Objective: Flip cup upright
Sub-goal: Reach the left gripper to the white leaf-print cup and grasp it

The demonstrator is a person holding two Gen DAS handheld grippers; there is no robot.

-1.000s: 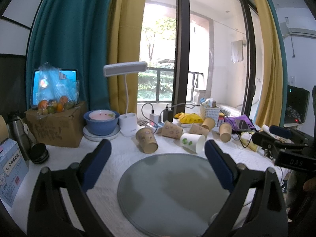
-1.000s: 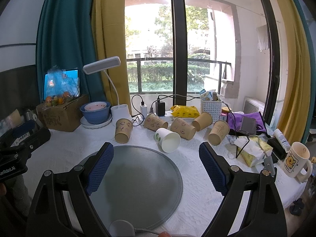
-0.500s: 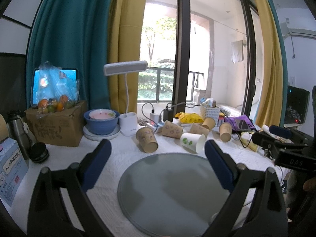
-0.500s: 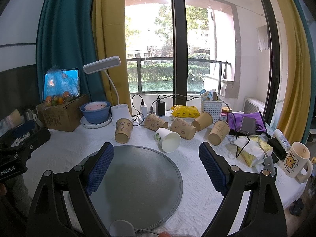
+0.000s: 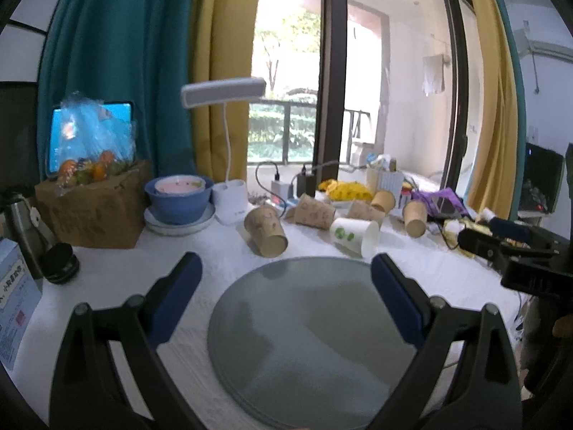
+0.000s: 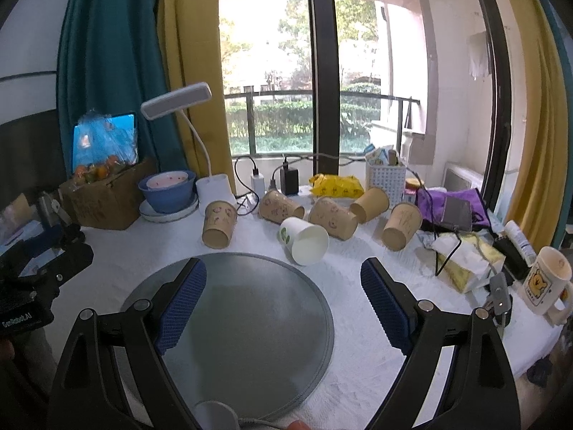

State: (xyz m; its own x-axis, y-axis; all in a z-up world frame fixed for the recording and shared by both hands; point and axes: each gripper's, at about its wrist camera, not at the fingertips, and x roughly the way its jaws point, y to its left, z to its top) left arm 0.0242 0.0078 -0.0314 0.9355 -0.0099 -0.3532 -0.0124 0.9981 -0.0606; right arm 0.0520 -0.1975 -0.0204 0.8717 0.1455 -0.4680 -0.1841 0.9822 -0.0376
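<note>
Cups lie tipped beyond the grey mat (image 6: 232,308), centre of both frames, none upright yet. White cup (image 6: 304,240) sits nearest, just past the mat's far edge, on its side; long axis runs diagonally, mouth toward you and lower right in the right wrist frame, base up and left. Brown cup (image 6: 218,225) to its left lies with mouth toward the camera, base toward the lamp (image 6: 215,186). Four more brown cups lie behind and to the right.

Claw state: left claw (image 5: 286,301) is spread wide, nothing between the pads, hovering over the mat. Right claw (image 6: 283,301) likewise wide apart and empty, over the mat's near half. Neither touches a cup.

Handling, judged: paper cups, so very light, thin-walled, easily crushed. Expect one to roll or skid on the white table (image 6: 358,340) cloth if you nudge it. Close gently; too much squeeze will ovalise the rim.

Where to hold, judged: take the white cup across its side wall around mid-height, pads on opposite sides, not at the open rim, where it is softest. Then rotate so the base goes down.

Risk: neighbouring brown cups are close behind; a wide approach may knock them.
</note>
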